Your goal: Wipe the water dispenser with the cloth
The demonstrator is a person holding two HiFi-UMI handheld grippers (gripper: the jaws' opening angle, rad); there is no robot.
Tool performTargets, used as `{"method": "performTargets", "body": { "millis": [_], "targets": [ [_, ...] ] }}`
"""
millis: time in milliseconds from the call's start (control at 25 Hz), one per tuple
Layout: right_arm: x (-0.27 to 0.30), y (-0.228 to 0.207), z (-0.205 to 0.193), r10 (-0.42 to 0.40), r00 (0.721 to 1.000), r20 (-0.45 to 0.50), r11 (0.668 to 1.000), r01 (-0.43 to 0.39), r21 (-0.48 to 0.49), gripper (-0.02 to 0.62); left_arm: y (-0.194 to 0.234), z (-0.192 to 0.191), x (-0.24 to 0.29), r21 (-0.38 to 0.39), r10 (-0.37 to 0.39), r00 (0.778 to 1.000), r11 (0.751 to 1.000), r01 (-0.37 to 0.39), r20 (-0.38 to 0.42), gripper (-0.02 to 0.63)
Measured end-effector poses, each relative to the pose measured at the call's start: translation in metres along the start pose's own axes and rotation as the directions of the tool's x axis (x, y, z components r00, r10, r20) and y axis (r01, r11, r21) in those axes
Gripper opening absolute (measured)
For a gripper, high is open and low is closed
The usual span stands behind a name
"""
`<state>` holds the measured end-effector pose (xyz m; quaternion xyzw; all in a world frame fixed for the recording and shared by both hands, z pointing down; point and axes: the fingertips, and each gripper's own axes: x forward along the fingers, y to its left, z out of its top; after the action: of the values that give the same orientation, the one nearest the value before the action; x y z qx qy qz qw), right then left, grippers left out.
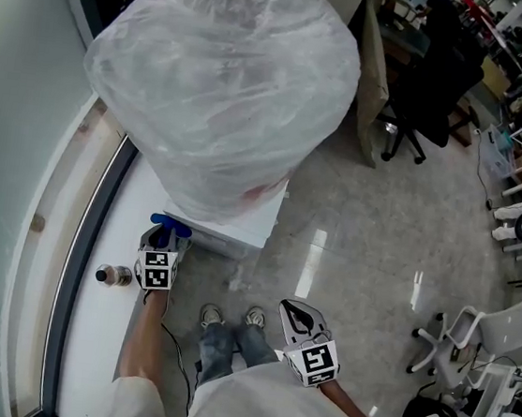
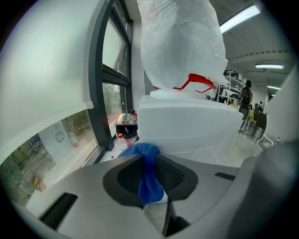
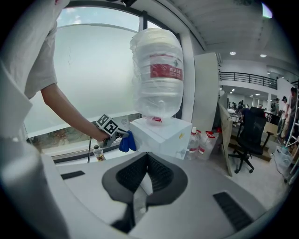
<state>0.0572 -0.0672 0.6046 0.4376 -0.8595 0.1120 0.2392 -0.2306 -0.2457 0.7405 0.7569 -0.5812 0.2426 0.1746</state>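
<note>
The white water dispenser (image 1: 241,217) stands by the window with a big plastic-wrapped bottle (image 1: 221,85) on top. My left gripper (image 1: 165,238) is shut on a blue cloth (image 1: 171,227), held right at the dispenser's left side near its top edge. In the left gripper view the cloth (image 2: 148,172) hangs pinched between the jaws just before the dispenser's white body (image 2: 191,123). My right gripper (image 1: 297,319) hangs back by my waist, shut and holding nothing. The right gripper view takes in the dispenser (image 3: 161,135), the cloth (image 3: 126,141) and the left gripper (image 3: 117,134).
A small bottle (image 1: 113,275) stands on the white window ledge (image 1: 93,343) left of my left hand. A helmet (image 2: 126,125) and bottles lie behind the dispenser. Spray bottles (image 3: 202,140) and a leaning board (image 3: 225,140) stand to its right; office chairs (image 1: 438,74) beyond.
</note>
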Motion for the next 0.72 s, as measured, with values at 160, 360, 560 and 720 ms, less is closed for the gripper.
{"method": "performTargets", "body": {
  "millis": [160, 360, 560, 720],
  "targets": [
    [0.001, -0.003, 0.002, -0.003, 1.000, 0.007, 1.000, 0.003, 0.002, 0.015, -0.007, 0.000, 0.000, 0.018, -0.016, 1.000, 1.000, 0.017, -0.005, 0.077],
    [0.002, -0.006, 0.002, -0.006, 1.000, 0.013, 1.000, 0.006, 0.004, 0.015, -0.042, -0.001, -0.001, 0.055, -0.070, 0.998, 0.996, 0.069, 0.009, 0.078],
    [0.000, -0.005, -0.001, -0.008, 1.000, 0.014, 1.000, 0.008, 0.012, 0.015, -0.098, 0.000, -0.007, 0.061, -0.151, 0.988, 0.987, 0.149, 0.016, 0.078],
    [-0.003, -0.008, -0.007, -0.020, 1.000, 0.017, 0.999, 0.019, 0.033, 0.015, -0.152, 0.001, -0.007, 0.087, -0.233, 0.972, 0.969, 0.231, 0.019, 0.078]
  ]
}}
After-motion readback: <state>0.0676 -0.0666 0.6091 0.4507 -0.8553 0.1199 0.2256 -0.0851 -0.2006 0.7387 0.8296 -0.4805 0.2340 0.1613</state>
